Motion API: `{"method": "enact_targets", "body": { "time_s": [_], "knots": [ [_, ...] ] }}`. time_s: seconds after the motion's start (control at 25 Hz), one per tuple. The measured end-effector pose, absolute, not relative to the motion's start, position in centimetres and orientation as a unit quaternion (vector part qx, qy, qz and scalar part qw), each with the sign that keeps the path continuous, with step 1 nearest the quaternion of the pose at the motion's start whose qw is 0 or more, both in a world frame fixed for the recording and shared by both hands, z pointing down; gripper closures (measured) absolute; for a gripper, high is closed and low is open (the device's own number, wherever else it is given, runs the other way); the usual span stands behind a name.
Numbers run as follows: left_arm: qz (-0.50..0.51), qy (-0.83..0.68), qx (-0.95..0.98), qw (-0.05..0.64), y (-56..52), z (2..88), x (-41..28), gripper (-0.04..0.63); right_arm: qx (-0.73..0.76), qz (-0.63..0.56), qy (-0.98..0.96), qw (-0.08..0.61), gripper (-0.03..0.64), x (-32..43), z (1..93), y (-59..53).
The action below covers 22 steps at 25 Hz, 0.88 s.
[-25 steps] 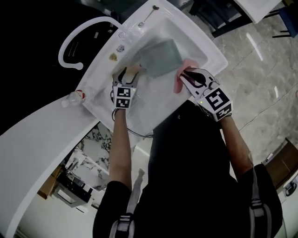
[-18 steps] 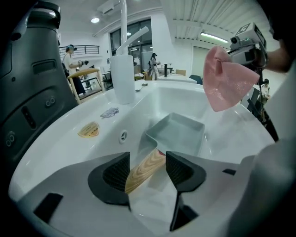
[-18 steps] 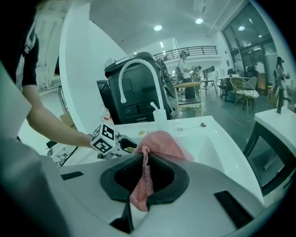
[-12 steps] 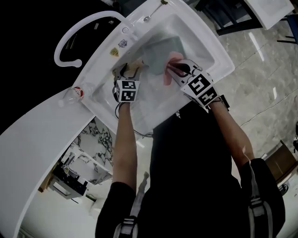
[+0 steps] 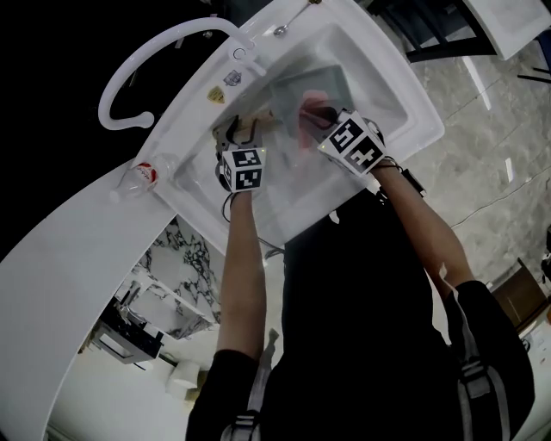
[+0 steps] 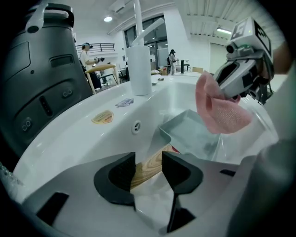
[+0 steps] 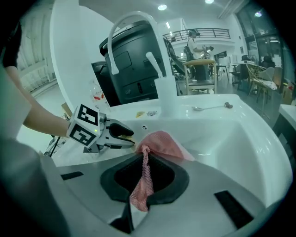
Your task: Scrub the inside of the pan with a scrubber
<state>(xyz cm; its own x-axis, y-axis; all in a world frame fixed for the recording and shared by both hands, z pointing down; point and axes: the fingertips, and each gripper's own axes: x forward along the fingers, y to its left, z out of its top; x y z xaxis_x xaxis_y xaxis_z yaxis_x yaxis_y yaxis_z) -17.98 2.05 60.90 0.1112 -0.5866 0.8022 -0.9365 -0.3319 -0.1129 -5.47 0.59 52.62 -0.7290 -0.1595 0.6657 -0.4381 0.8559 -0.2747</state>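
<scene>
A pale grey-green square pan [image 5: 320, 86] lies in the white sink [image 5: 392, 82], its wooden handle [image 6: 149, 167] pointing toward my left gripper [image 6: 149, 172]. The left jaws stand either side of that handle and are closing on it, with a sliver of gap still showing at the right pad. From the head view the left gripper [image 5: 244, 127] is at the pan's left edge. My right gripper [image 7: 145, 185] is shut on a pink mesh scrubber [image 7: 162, 143]. It holds the scrubber [image 5: 308, 114] over the pan's near side, close to the left gripper [image 7: 127, 136].
A white curved faucet [image 5: 146, 65] rises at the sink's back left. A spoon [image 5: 288, 21] lies on the far rim and a small plastic bottle [image 5: 138, 177] on the counter to the left. A large dark machine [image 6: 41, 69] stands behind the sink.
My right gripper has carried the pink scrubber leftward, from the pan's right edge to over the pan beside the left gripper. The left gripper has stayed at the handle.
</scene>
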Motion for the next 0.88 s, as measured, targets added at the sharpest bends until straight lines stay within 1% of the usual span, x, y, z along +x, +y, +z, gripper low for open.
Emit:
{"method": "enact_targets", "body": {
  "time_s": [0.36, 0.64, 0.88],
  "knots": [
    [0.415, -0.544, 0.691, 0.235, 1.8, 61.0, -18.1, 0.397, 0.125, 0.24, -0.882, 0.386, 0.571, -7.9, 58.7, 0.0],
    [0.421, -0.536, 0.694, 0.23, 2.0, 61.0, -18.0, 0.397, 0.081, 0.219, -0.871, 0.433, 0.569, -9.6, 63.2, 0.5],
    [0.424, -0.537, 0.693, 0.229, 1.7, 61.1, -17.9, 0.397, 0.072, 0.212, -0.865, 0.449, 0.569, -10.1, 65.9, 0.3]
  ]
}}
